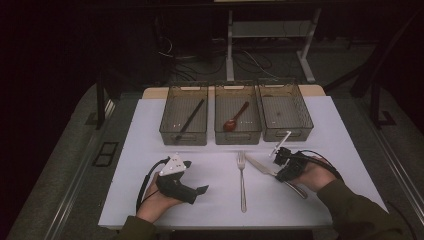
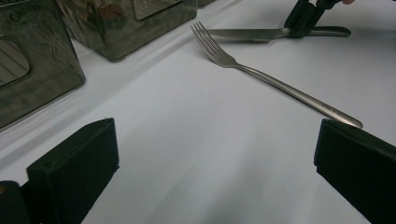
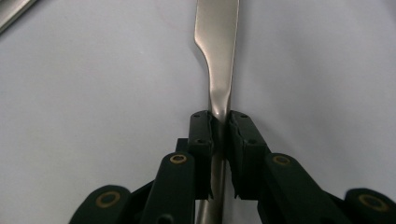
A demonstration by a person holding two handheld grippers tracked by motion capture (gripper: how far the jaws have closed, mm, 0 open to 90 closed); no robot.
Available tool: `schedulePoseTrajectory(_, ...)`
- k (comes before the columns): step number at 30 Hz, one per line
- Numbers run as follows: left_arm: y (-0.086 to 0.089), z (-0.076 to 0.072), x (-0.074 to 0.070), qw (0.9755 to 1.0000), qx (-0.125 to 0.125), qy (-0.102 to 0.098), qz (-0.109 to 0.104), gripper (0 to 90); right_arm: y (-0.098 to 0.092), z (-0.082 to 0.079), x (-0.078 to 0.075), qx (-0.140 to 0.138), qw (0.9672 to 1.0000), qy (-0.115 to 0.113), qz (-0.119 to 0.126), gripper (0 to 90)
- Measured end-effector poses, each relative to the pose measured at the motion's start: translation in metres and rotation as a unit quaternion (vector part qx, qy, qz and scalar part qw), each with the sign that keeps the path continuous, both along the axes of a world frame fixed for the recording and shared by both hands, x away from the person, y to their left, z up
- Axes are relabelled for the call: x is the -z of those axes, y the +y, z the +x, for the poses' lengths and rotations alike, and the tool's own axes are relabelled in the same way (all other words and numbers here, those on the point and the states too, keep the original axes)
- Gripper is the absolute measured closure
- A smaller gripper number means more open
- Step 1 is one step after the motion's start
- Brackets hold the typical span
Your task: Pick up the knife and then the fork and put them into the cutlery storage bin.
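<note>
A steel table knife [image 1: 260, 166] lies on the white tabletop [image 1: 210, 200], blade toward the left. My right gripper [image 1: 281, 172] is shut on it where the blade meets the handle. In the right gripper view the two pads [image 3: 201, 133] pinch the knife's neck [image 3: 217, 56] from both sides, right gripper [image 3: 219, 126]. A steel fork [image 1: 242, 182] lies just left of the knife, tines toward the trays. My left gripper [image 1: 195, 194] rests low on the table at the left, open, with nothing between its jaws; left gripper [image 2: 215, 172] faces the fork [image 2: 261, 74] and the knife [image 2: 247, 33].
Three dark see-through trays stand in a row at the back. The left tray [image 1: 183, 136] holds a black utensil [image 1: 190, 120], the middle tray [image 1: 238, 136] a red spoon [image 1: 235, 117], and the right tray [image 1: 287, 134] looks bare. Bare table lies between the hands.
</note>
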State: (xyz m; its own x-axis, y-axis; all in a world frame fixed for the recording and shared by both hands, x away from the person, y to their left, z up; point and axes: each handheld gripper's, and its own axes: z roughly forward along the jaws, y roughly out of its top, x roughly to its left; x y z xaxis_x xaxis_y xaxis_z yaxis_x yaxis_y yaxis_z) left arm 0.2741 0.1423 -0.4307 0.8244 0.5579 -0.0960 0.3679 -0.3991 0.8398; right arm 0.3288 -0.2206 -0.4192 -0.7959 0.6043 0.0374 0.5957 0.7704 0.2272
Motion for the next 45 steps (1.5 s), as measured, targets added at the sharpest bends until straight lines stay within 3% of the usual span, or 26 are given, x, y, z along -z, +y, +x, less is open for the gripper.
schedulePoseTrajectory(4,0.0,0.0,0.0,1.0,0.0,0.0,0.001,0.0,-0.01,0.0,-0.002,0.014,0.9997,-0.005,0.018,79.2)
schedulePoseTrajectory(8,0.0,0.0,0.0,1.0,0.0,0.0,0.0,0.0,-0.021,-0.001,-0.006,0.026,0.9982,-0.017,0.051,79.2)
schedulePoseTrajectory(14,0.001,0.0,0.0,1.0,0.001,0.002,0.002,0.0,-0.038,-0.004,-0.01,0.041,0.9927,-0.043,0.105,79.2)
schedulePoseTrajectory(20,0.001,0.0,0.0,1.0,0.001,0.001,0.0,0.0,-0.052,-0.008,-0.016,0.063,0.9828,-0.066,0.161,79.2)
schedulePoseTrajectory(28,0.001,0.0,0.0,1.0,0.0,-0.001,-0.001,0.0,-0.071,-0.007,-0.018,0.094,0.9649,-0.086,0.229,79.3)
schedulePoseTrajectory(37,0.002,0.0,0.0,1.0,0.0,-0.001,-0.001,0.0,-0.085,-0.005,-0.025,0.112,0.9516,-0.102,0.267,79.2)
schedulePoseTrajectory(42,0.003,0.001,0.0,1.0,-0.001,0.0,-0.001,0.0,-0.094,0.002,-0.045,0.122,0.9438,-0.127,0.28,79.2)
schedulePoseTrajectory(45,0.004,0.001,0.0,1.0,-0.002,0.0,-0.003,0.0,-0.097,0.012,-0.061,0.125,0.9409,-0.145,0.279,79.2)
